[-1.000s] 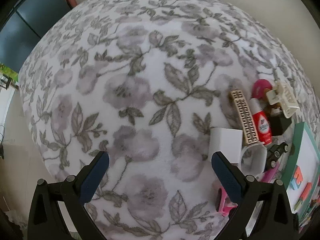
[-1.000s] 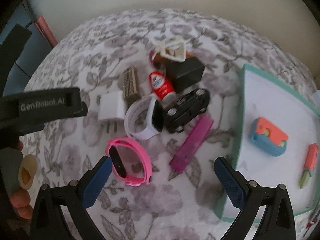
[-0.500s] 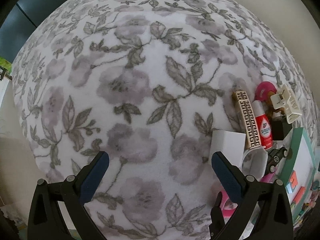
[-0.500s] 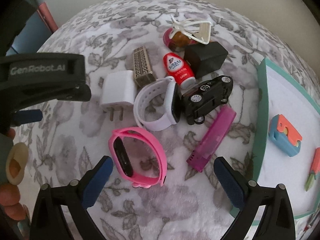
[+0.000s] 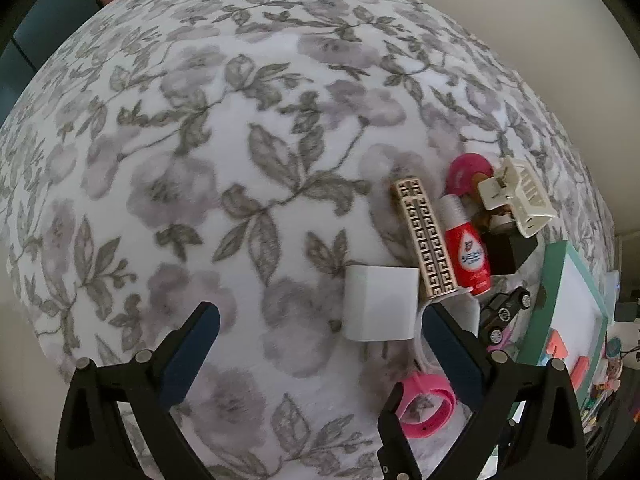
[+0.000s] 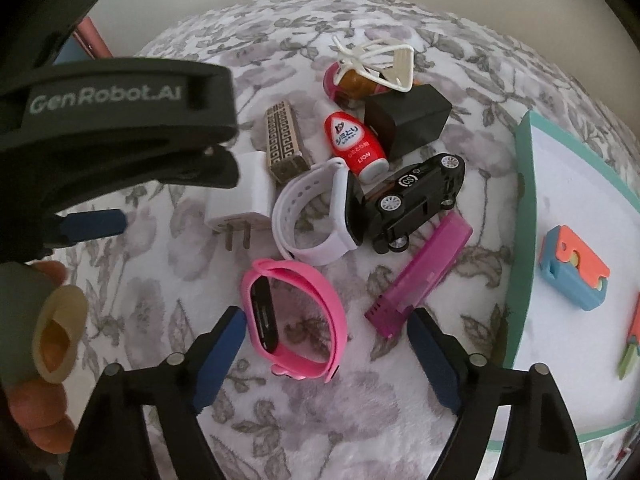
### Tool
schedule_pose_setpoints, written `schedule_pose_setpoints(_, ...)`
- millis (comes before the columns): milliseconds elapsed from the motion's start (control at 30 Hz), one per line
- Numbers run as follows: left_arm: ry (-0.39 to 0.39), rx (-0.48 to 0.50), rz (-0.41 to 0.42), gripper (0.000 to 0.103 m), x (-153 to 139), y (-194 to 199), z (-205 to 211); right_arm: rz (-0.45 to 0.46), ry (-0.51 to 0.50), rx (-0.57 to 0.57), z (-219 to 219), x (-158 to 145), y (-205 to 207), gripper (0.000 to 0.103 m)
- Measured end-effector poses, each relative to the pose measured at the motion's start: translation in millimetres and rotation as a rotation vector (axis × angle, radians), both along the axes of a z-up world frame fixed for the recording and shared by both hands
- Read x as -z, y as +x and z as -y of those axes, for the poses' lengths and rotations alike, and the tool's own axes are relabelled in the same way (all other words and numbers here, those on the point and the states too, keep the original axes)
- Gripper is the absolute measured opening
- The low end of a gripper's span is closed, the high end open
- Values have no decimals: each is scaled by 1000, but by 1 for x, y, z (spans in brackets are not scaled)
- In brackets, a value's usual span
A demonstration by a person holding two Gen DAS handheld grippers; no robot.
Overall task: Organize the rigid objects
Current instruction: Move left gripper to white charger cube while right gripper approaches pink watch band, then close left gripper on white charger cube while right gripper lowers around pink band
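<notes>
Here the right gripper (image 6: 326,326) is closing around the pink band (image 6: 294,320) on the floral cloth (image 6: 160,264), pads not yet pressing. The band looks light and springy (likely to squash), so pinching across its stiff black face seems safest. Beyond, the left gripper (image 5: 320,320) hangs wide, empty.

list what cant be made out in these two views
- White charger: right wrist view, far corner hidden by the left gripper body.
- Pink band: left wrist view, partly behind the fingers.
- Tray: right wrist view, far side cut off by the edge.
</notes>
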State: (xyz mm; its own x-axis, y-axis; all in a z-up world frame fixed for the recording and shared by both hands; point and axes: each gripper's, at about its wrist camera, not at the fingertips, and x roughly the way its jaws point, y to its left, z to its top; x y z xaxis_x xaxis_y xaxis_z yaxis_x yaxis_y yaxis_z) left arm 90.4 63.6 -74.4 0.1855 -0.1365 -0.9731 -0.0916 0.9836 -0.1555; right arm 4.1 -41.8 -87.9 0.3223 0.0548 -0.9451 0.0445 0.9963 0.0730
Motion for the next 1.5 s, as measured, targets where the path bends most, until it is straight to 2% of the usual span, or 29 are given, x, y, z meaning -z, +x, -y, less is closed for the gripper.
schedule_pose_setpoints(133,-11,23,2,97,2,4,9,-3,24,11,4,-3,-2,79)
schedule_pose_setpoints(367,-7,61,-1,94,14,4,25,-11,56,-3,7,-10,-4,63)
schedule_pose_setpoints(433,-12,72,-7,74,16,6,31,-12,61,-9,7,-13,-4,61)
schedule_pose_setpoints(800,-39,67,15,68,26,9,35,-26,85,3,15,-16,-1,61)
schedule_pose_setpoints(967,-5,76,23,58,25,16,24,-28,92,6,18,-8,2,61)
schedule_pose_setpoints(1133,33,99,22,45,25,21,30,-29,95,8,20,-7,2,60)
schedule_pose_setpoints(1300,35,104,17,45,26,23,31,-30,91,7,18,-3,3,60)
schedule_pose_setpoints(1500,26,109,4,45,24,19,29,-44,91,3,16,0,3,53)
